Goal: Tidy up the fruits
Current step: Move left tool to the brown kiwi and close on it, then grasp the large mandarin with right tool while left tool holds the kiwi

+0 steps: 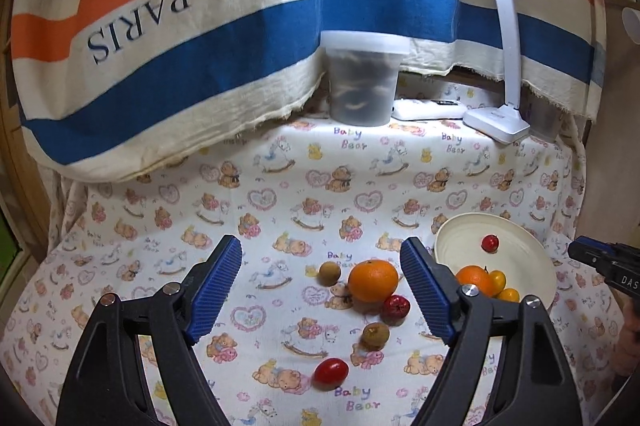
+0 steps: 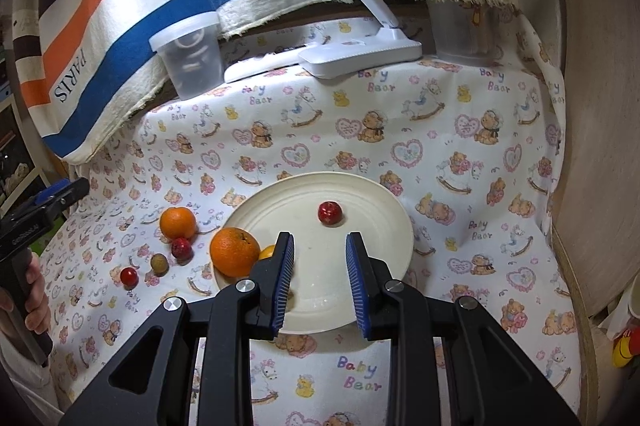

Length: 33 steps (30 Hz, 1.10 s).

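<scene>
Left hand-held gripper (image 1: 322,280) spread wide, nothing held. Loose orange (image 1: 373,281) seen at 1 o'clock between blue pads, nearer left hand (round, no long axis). Right hand-held gripper (image 2: 320,280) released, empty, held over plate (image 2: 384,194).

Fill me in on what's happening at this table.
A person with a gripper in each hand is sorting fruit onto a cream plate. The plate holds an orange, a small red fruit and some yellow ones. Another orange and several small fruits lie on the cloth. The left gripper hangs open above those; the right gripper is open over the plate, holding nothing.
</scene>
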Each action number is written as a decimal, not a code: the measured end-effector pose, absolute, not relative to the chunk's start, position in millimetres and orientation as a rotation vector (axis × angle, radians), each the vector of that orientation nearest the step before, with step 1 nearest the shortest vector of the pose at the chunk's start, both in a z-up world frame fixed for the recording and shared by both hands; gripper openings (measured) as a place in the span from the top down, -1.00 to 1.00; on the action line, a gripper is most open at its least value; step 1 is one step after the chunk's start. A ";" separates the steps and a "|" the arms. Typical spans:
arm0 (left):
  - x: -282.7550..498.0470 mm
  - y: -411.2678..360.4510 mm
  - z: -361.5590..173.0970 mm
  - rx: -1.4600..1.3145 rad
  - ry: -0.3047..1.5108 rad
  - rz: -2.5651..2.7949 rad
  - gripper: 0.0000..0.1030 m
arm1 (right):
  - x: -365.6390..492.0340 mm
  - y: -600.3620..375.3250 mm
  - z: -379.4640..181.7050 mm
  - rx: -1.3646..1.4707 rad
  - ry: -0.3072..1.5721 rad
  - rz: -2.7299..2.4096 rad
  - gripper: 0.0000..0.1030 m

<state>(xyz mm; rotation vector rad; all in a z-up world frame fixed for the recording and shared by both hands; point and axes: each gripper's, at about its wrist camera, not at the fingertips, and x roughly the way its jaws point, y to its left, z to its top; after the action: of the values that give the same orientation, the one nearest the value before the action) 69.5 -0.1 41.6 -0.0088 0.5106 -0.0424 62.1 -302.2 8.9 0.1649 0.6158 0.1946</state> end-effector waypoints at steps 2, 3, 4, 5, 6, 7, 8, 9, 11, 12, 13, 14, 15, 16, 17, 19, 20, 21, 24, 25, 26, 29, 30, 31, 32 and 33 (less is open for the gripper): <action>74.1 -1.2 37.4 0.003 0.553 -0.092 -0.55 | 60.8 -299.9 9.0 0.163 0.611 0.198 0.46; 75.8 -2.8 34.0 0.009 0.578 -0.116 -0.43 | 61.0 -298.9 8.7 0.164 0.613 0.198 0.46; 78.8 -4.3 29.3 0.007 0.610 -0.136 -0.27 | 61.9 -297.8 7.4 0.168 0.619 0.201 0.46; 82.2 -6.4 24.7 0.000 0.640 -0.152 -0.23 | 62.7 -296.7 6.2 0.170 0.625 0.206 0.46; 86.8 -8.8 18.6 -0.007 0.678 -0.176 -0.16 | 63.2 -295.4 4.9 0.168 0.631 0.211 0.46; 91.7 -12.0 11.5 -0.010 0.719 -0.202 -0.07 | 63.8 -294.1 3.6 0.164 0.635 0.211 0.46; 96.0 -15.5 4.5 -0.011 0.754 -0.218 -0.04 | 64.1 -292.5 2.3 0.159 0.639 0.209 0.46; 99.2 -18.5 -1.8 -0.010 0.786 -0.228 -0.01 | 64.0 -291.3 1.3 0.155 0.641 0.211 0.46; 105.6 -25.9 -16.1 0.000 0.857 -0.236 0.06 | 63.7 -289.4 0.2 0.152 0.644 0.216 0.46; 107.4 -28.5 -21.5 0.006 0.880 -0.234 0.13 | 63.4 -288.5 -0.1 0.151 0.644 0.217 0.46; 108.9 -31.1 -26.7 0.012 0.900 -0.231 0.21 | 63.2 -287.9 -0.3 0.150 0.645 0.218 0.46; 109.1 -32.5 -29.7 0.018 0.908 -0.228 0.26 | 63.3 -287.5 -0.7 0.150 0.647 0.217 0.46; 109.9 -33.7 -31.4 0.025 0.908 -0.223 0.35 | 63.4 -287.4 -0.9 0.151 0.648 0.217 0.46; 109.7 -34.7 -32.2 0.027 0.907 -0.222 0.37 | 64.0 -287.5 -1.5 0.152 0.651 0.215 0.46; 109.8 -35.0 -33.0 0.020 0.909 -0.225 0.37 | 64.6 -287.5 -2.3 0.154 0.654 0.214 0.46; 111.2 -35.6 -35.4 0.013 0.924 -0.229 0.37 | 66.0 -286.9 -4.5 0.159 0.664 0.210 0.46; 111.6 -36.8 -37.3 0.017 0.929 -0.227 0.37 | 66.6 -286.5 -5.2 0.159 0.667 0.209 0.46; 113.9 -37.1 -39.2 0.020 0.934 -0.225 0.37 | 66.8 -286.1 -5.8 0.158 0.668 0.211 0.46; 118.2 -40.3 -44.0 0.019 0.952 -0.227 0.37 | 66.7 -283.4 -6.0 0.148 0.667 0.211 0.46; 118.9 -40.9 -45.8 0.017 0.956 -0.229 0.39 | 66.6 -282.9 -5.9 0.144 0.666 0.212 0.46; 120.1 -41.1 -48.2 0.011 0.962 -0.230 0.45 | 66.6 -282.5 -5.8 0.142 0.666 0.212 0.46; 120.8 -39.5 -48.4 -0.008 0.950 -0.217 0.55 | 66.9 -282.3 -6.1 0.140 0.668 0.211 0.46; 119.2 -38.1 -44.4 -0.010 0.931 -0.215 0.55 | 66.7 -282.7 -6.3 0.141 0.668 0.210 0.46; 116.1 -35.8 -37.8 -0.017 0.903 -0.216 0.55 | 66.7 -282.9 -6.8 0.142 0.669 0.209 0.46; 112.0 -32.6 -28.7 -0.030 0.867 -0.216 0.55 | 66.6 -282.7 -7.8 0.140 0.672 0.211 0.46; 108.7 -28.9 -21.6 -0.043 0.840 -0.219 0.55 | 66.2 -281.9 -8.6 0.136 0.673 0.213 0.46</action>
<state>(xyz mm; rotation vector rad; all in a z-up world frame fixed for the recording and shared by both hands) 108.7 -28.9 -21.6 -0.0434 0.8395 -0.2194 66.2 -281.9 -8.6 0.1358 0.6733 0.2130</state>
